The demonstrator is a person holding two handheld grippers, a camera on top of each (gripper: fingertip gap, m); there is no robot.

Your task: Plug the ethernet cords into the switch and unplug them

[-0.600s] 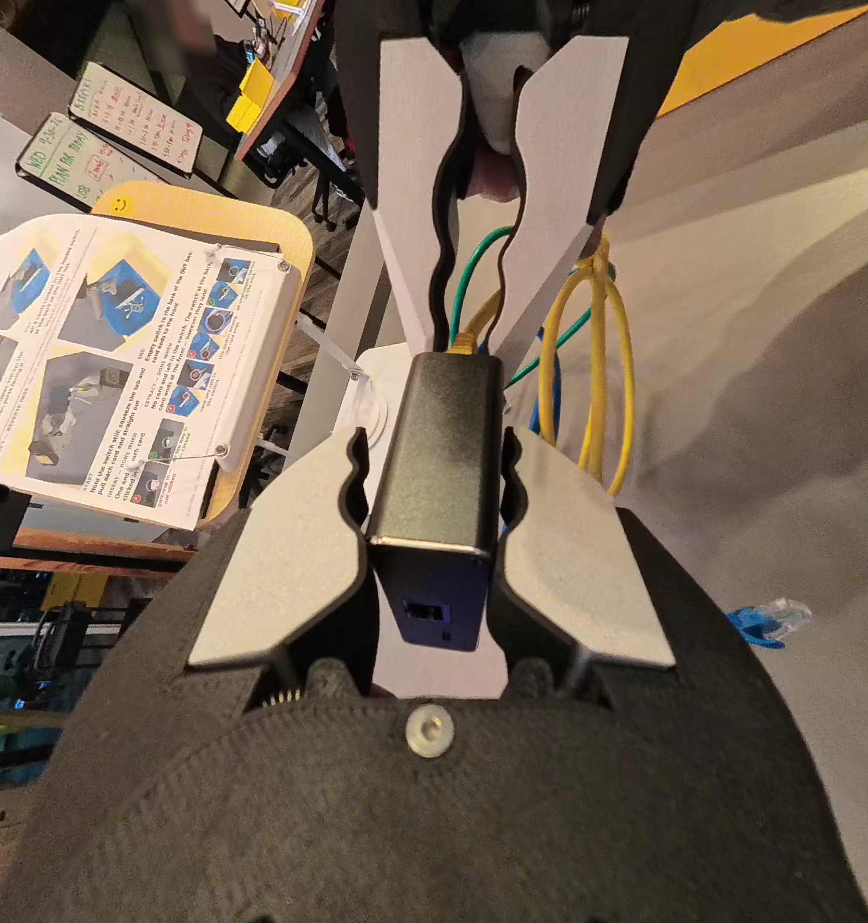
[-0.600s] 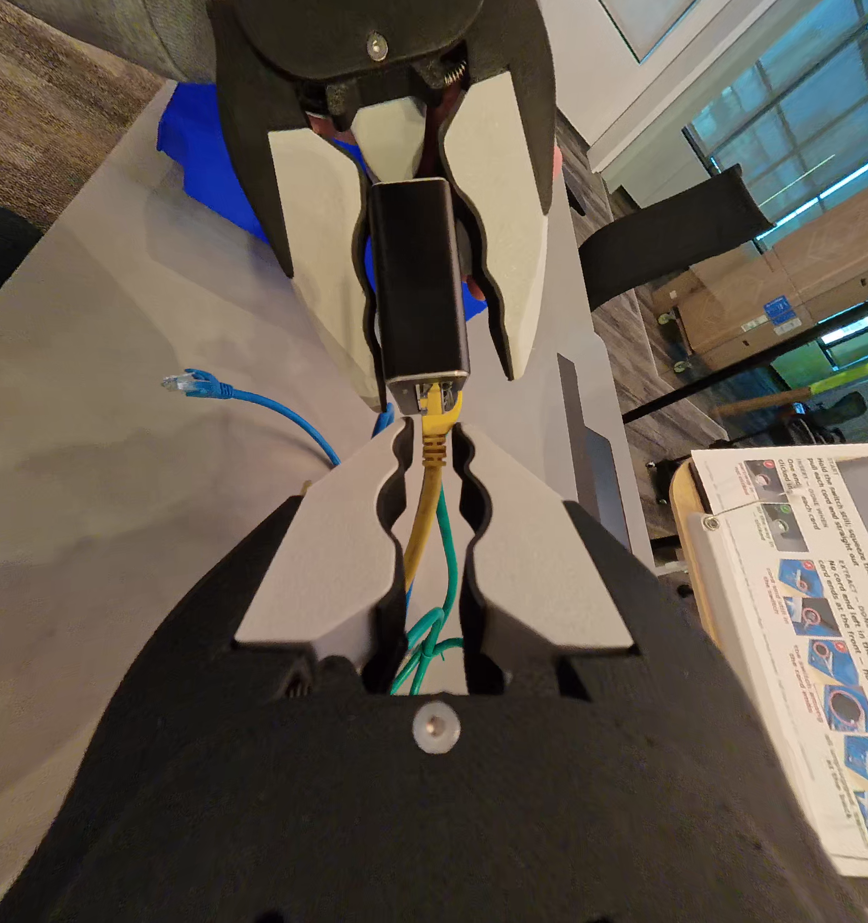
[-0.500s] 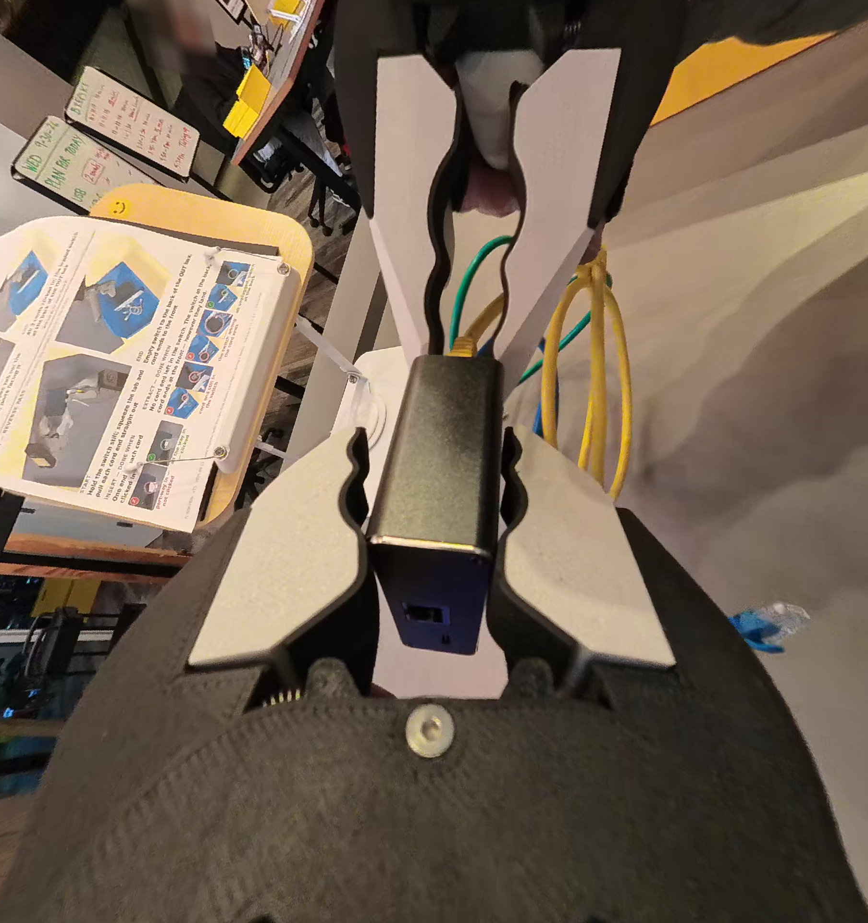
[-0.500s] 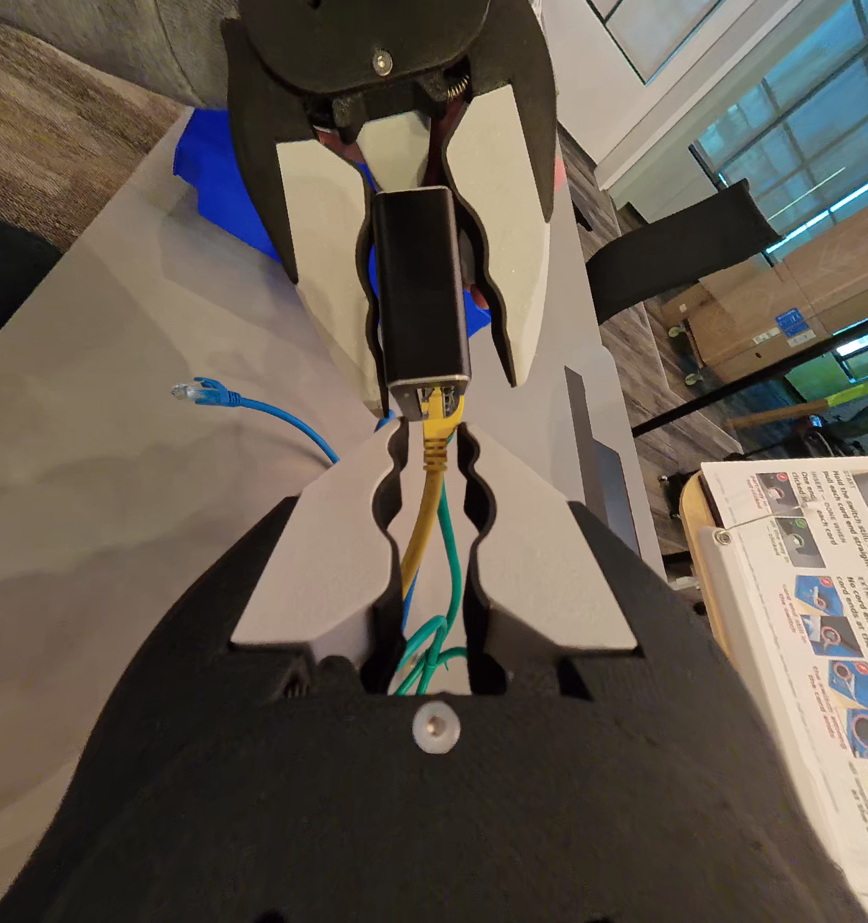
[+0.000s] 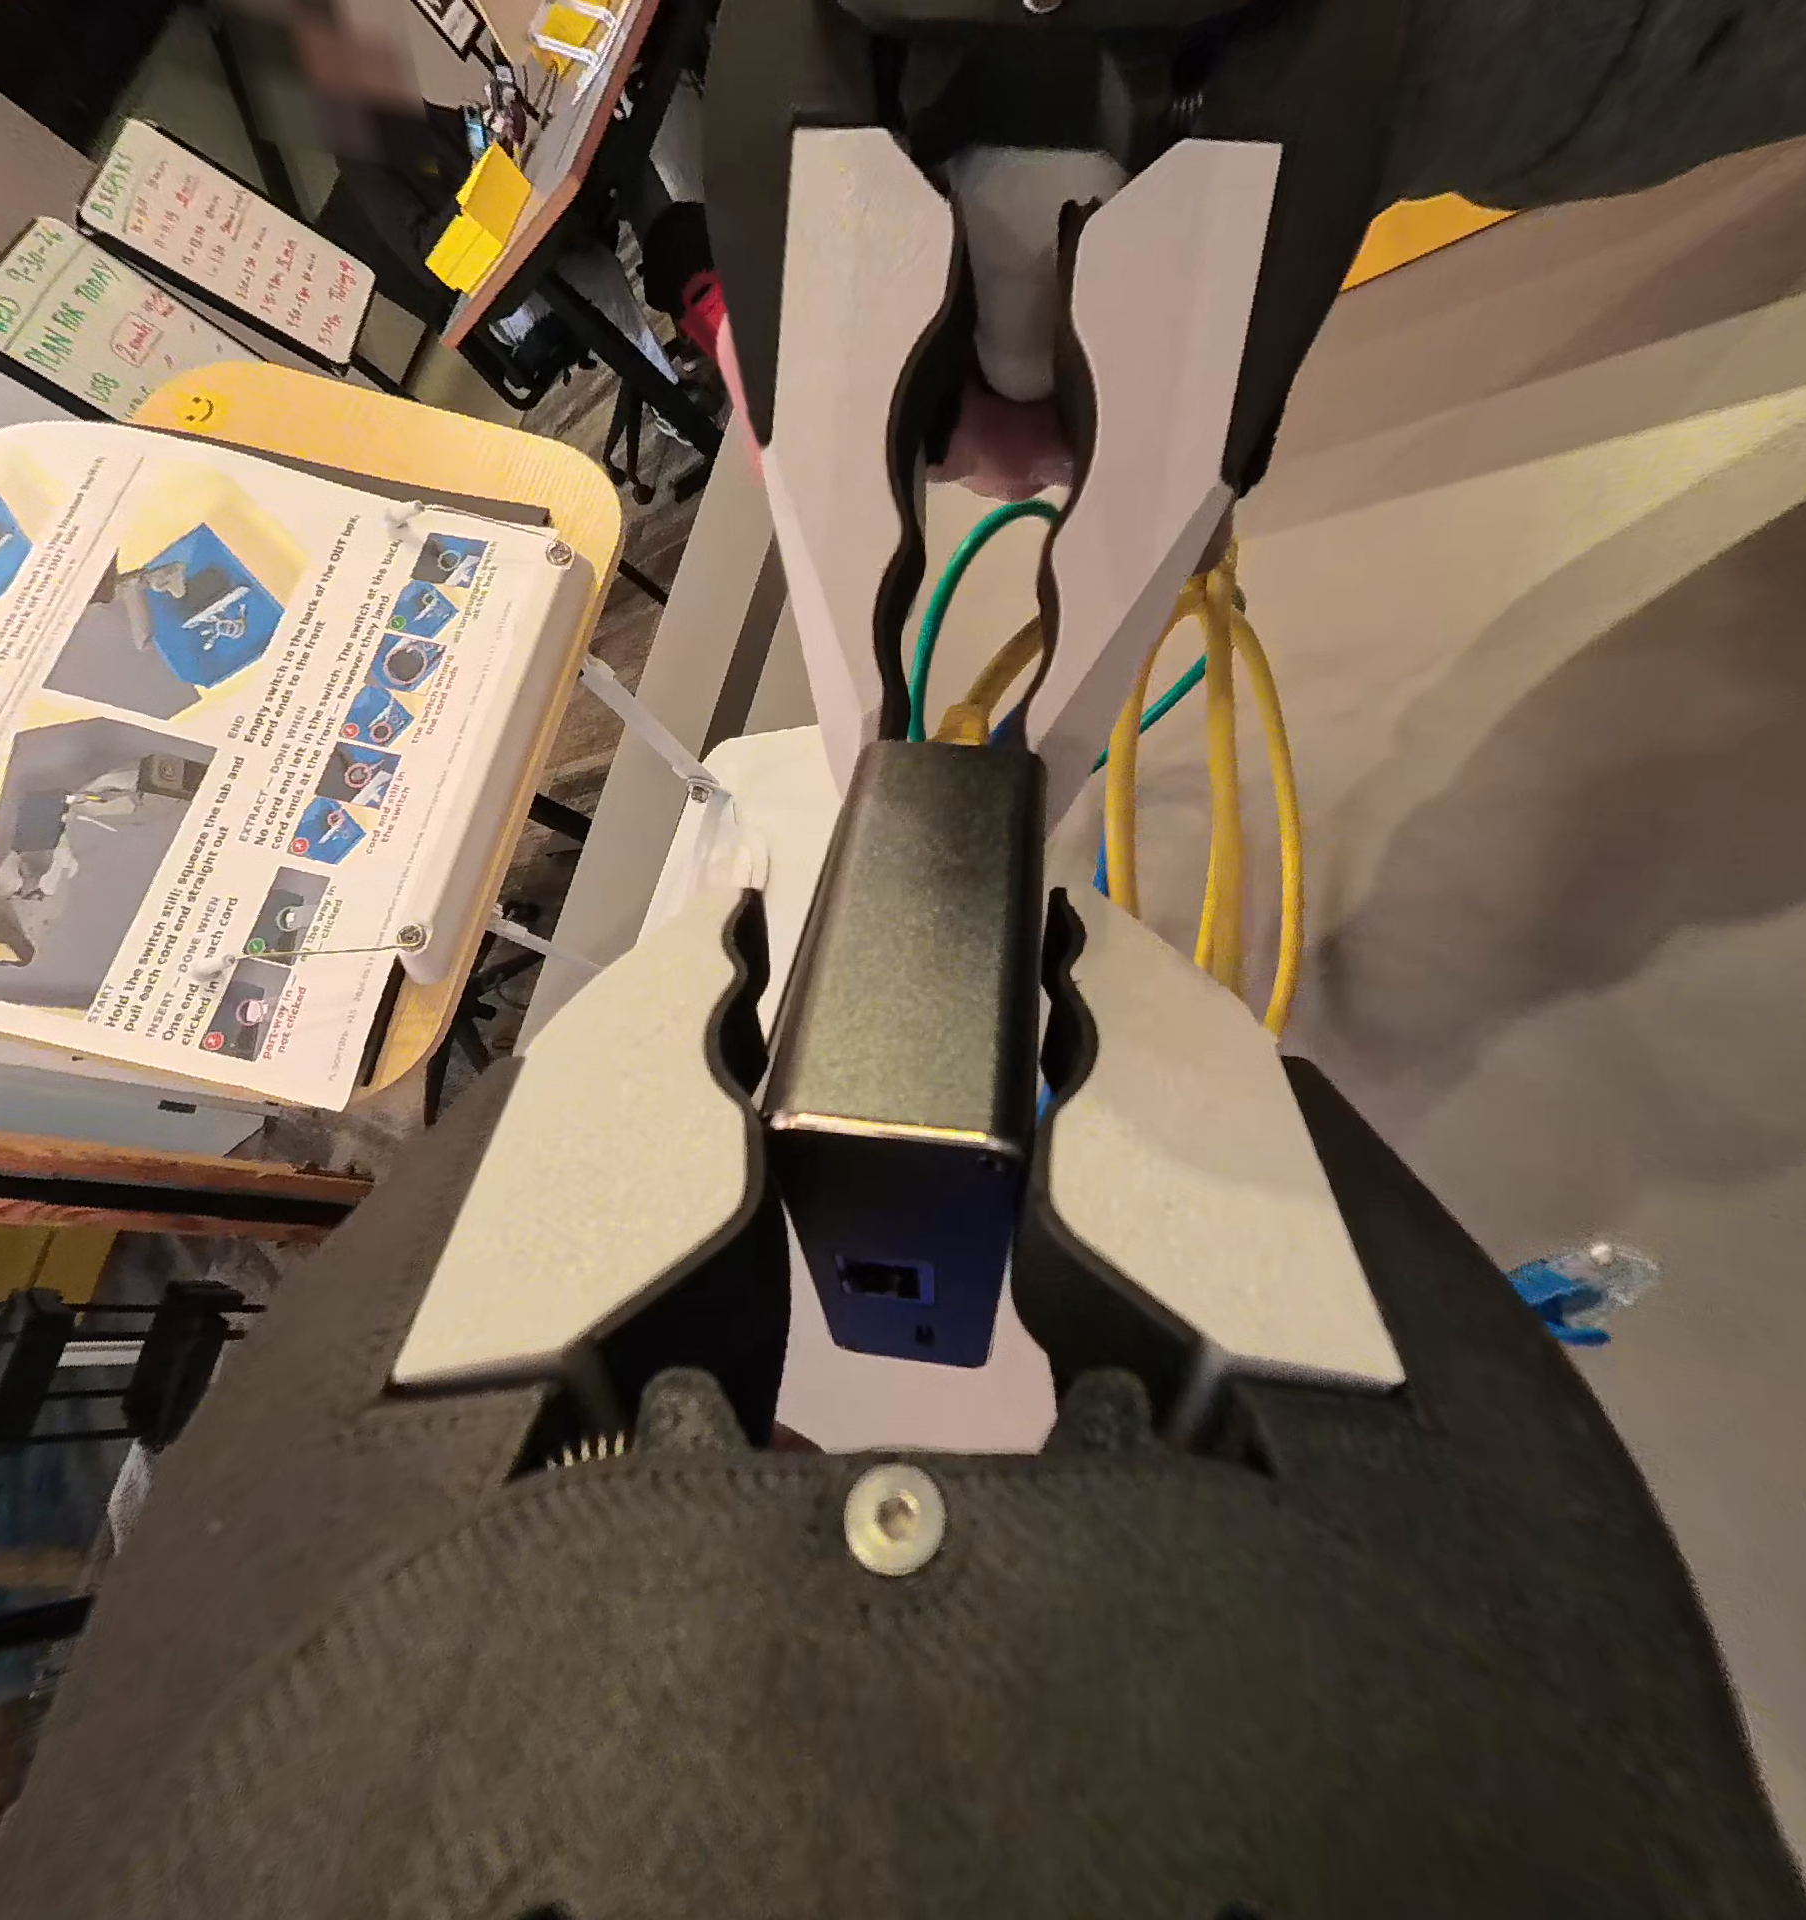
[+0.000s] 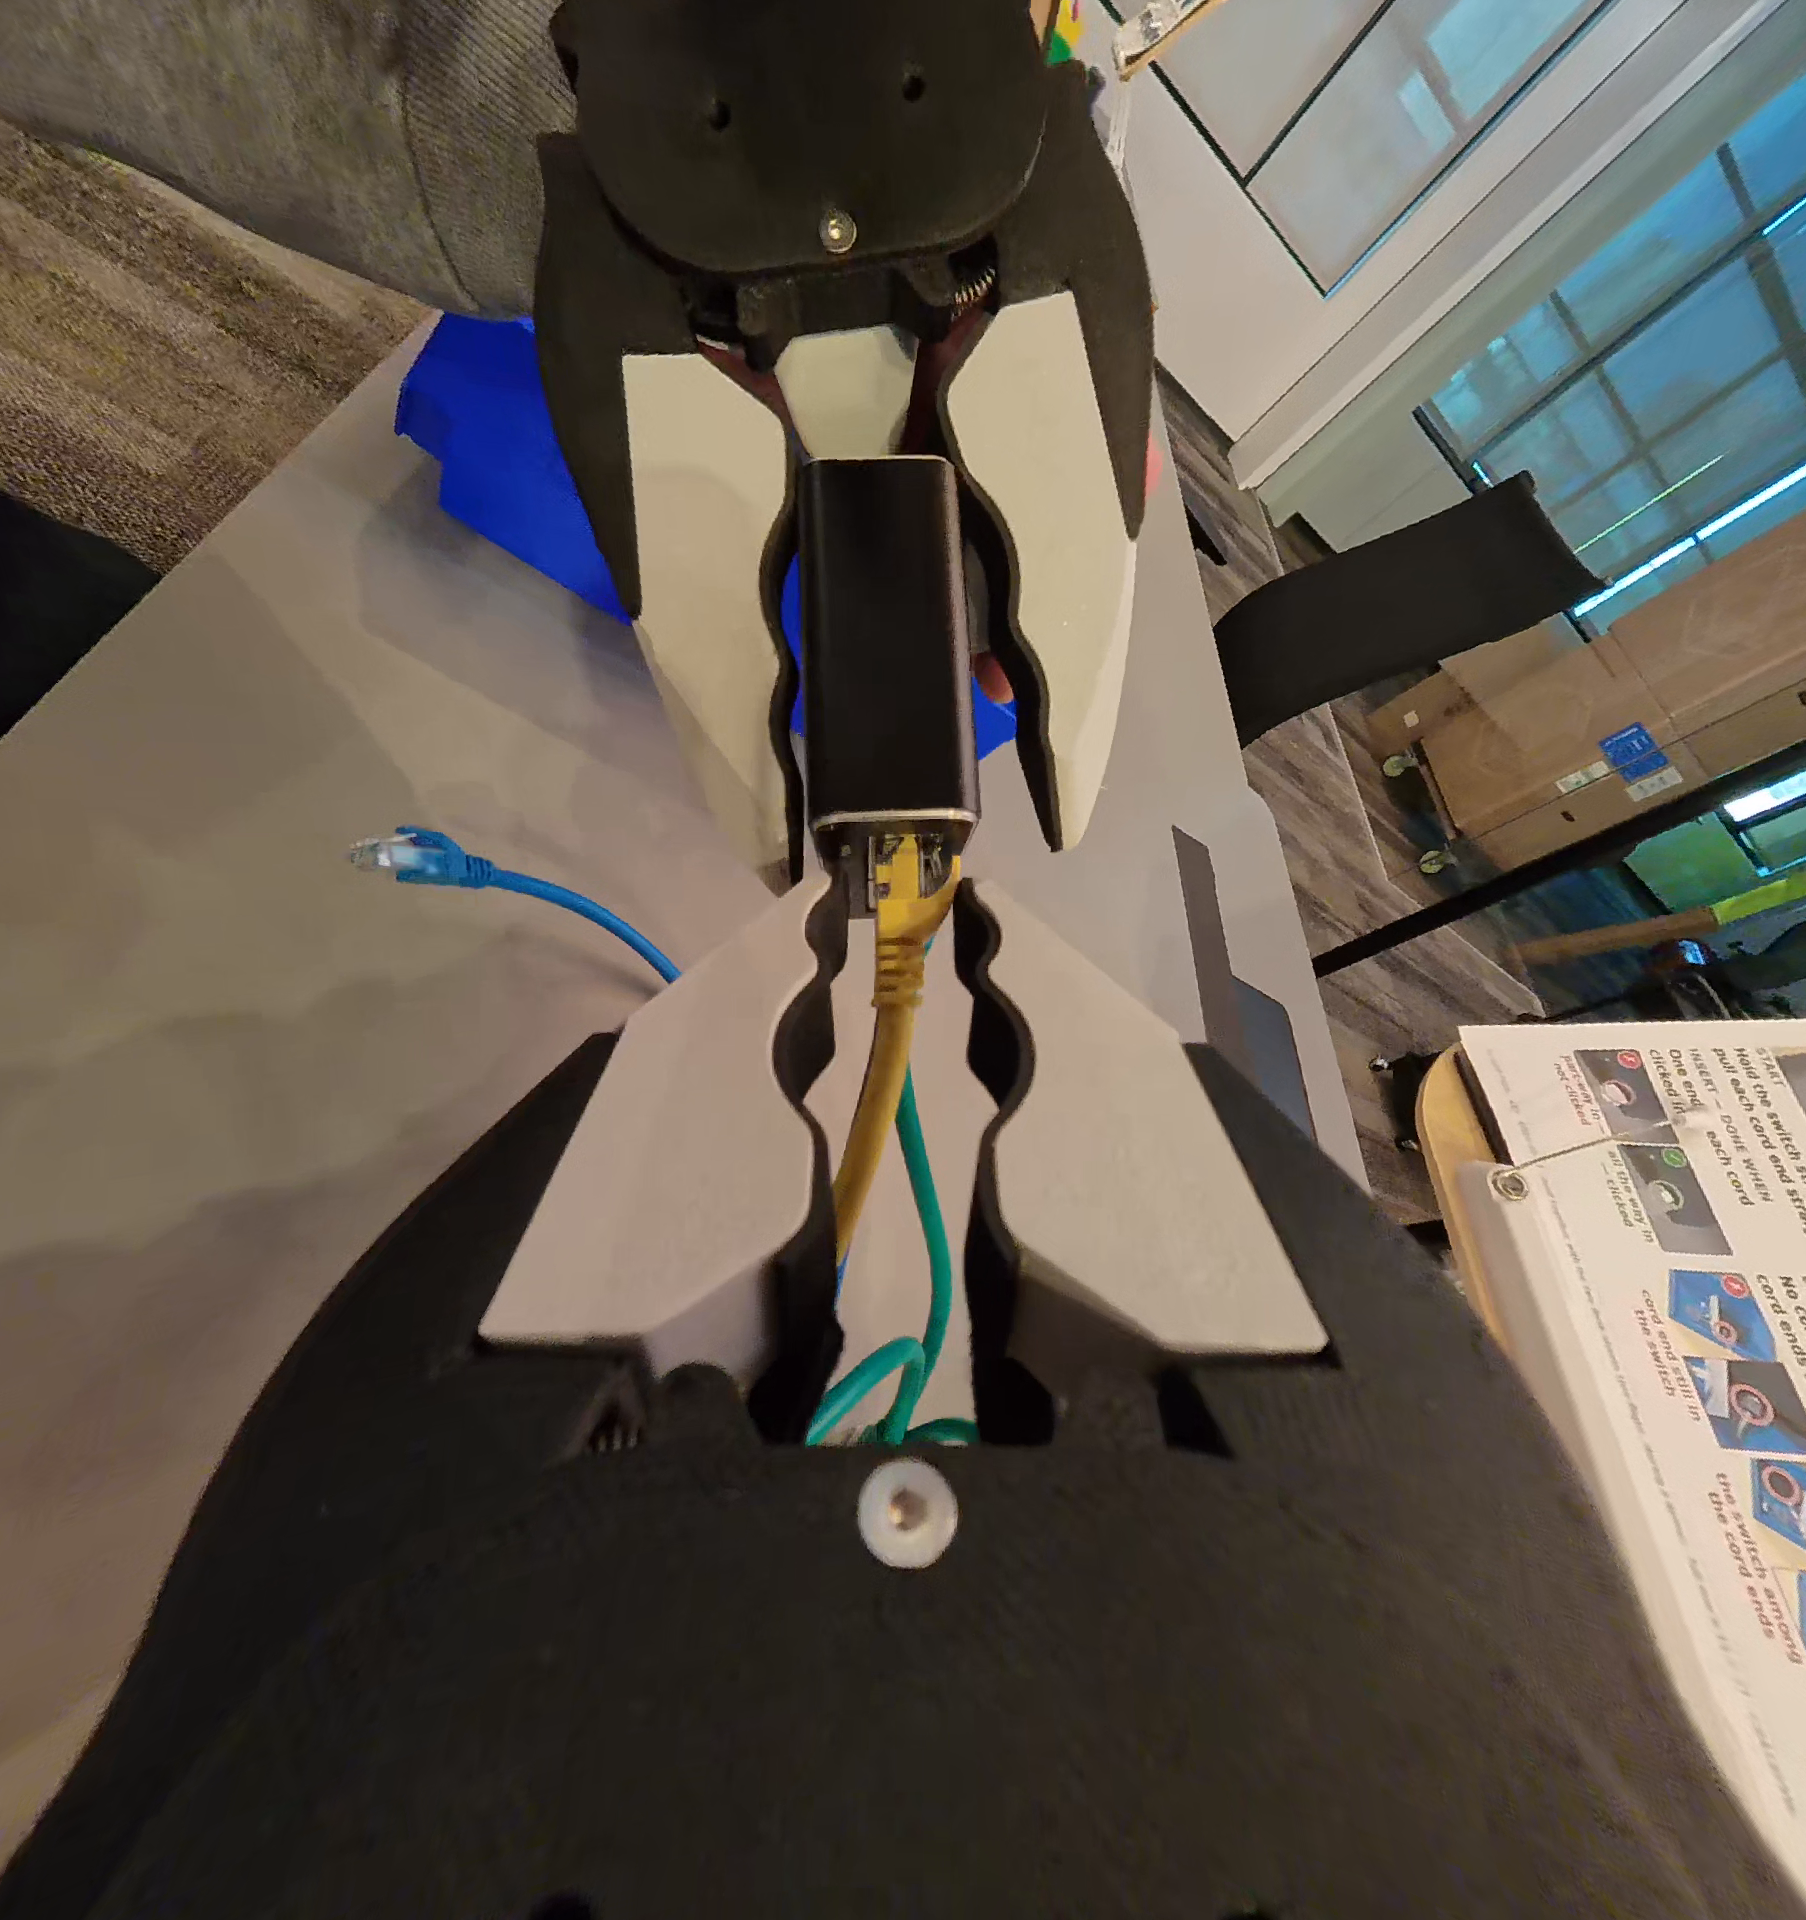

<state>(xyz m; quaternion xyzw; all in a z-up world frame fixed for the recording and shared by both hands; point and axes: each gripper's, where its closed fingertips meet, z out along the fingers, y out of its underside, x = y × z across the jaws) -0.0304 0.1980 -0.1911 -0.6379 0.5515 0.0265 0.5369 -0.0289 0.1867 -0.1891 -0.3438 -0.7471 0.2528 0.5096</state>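
Observation:
My left gripper (image 5: 904,904) is shut on the black switch (image 5: 920,935) and holds it above the grey table (image 5: 1605,831). The switch also shows in the right wrist view (image 6: 883,644), with a yellow cord's plug (image 6: 909,873) seated in its near port. My right gripper (image 6: 891,904) faces that port. Its fingers straddle the yellow cord (image 6: 878,1091) with a gap on each side, so it is open. A green cord (image 6: 930,1247) runs between the fingers too. In the left wrist view the right gripper (image 5: 956,717) is just beyond the switch.
A loose blue cord's plug (image 6: 400,857) lies on the table, and also shows in the left wrist view (image 5: 1574,1288). Yellow cord loops (image 5: 1242,779) hang beside the switch. A blue bin (image 6: 494,436) sits behind the left gripper. An instruction sheet (image 5: 203,748) rests on a side stand.
My right gripper's fingers have spread a little wider around the yellow cord. The yellow plug stays in the switch, and the left gripper still clamps the switch.

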